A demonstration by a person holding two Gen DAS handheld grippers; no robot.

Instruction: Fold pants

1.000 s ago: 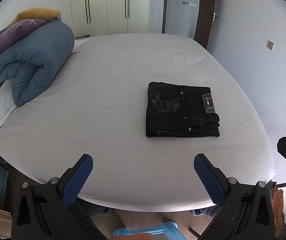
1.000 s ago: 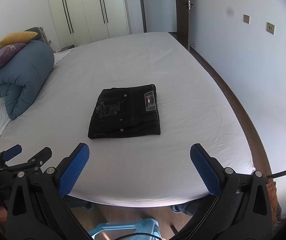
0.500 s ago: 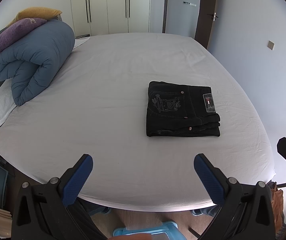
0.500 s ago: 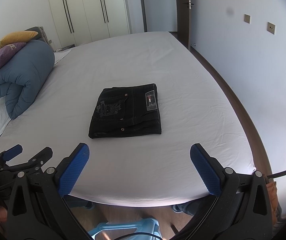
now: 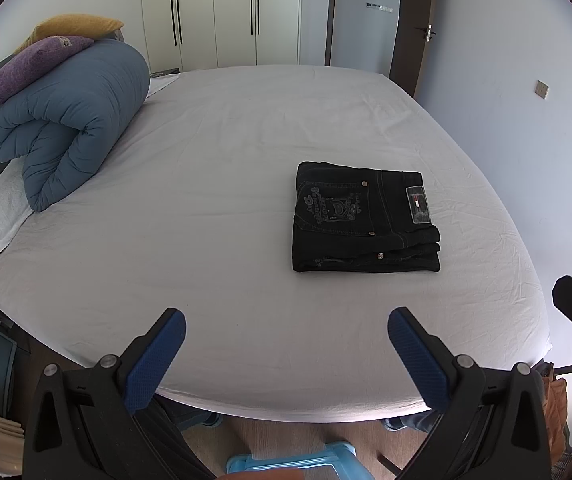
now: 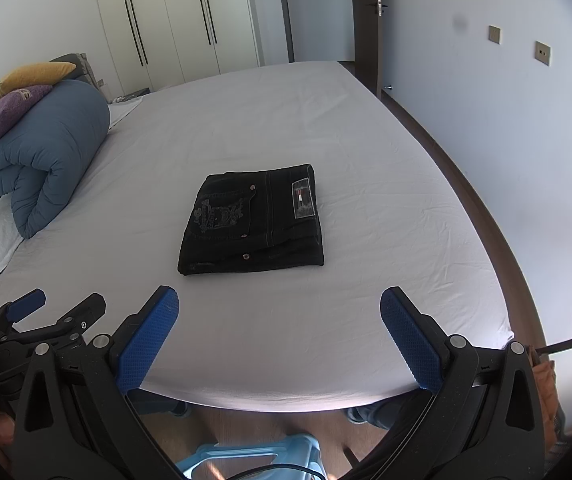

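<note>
Pants [image 5: 365,220] are lying folded on the bed [image 5: 206,200], seemingly nearer the right gripper [image 6: 280,336]; both it and the left gripper [image 5: 286,354] are hanging wide open, empty.

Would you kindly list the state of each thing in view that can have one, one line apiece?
Black pants: folded into a compact stack, lying flat on the bed, untouched.
Left gripper: open, empty, held back over the near edge of the bed.
Right gripper: open, empty, held back likewise.
Blue duvet: rolled up at the head of the bed.
Wardrobe doors: closed.
Bed sheet: spread flat, lightly creased.
</note>
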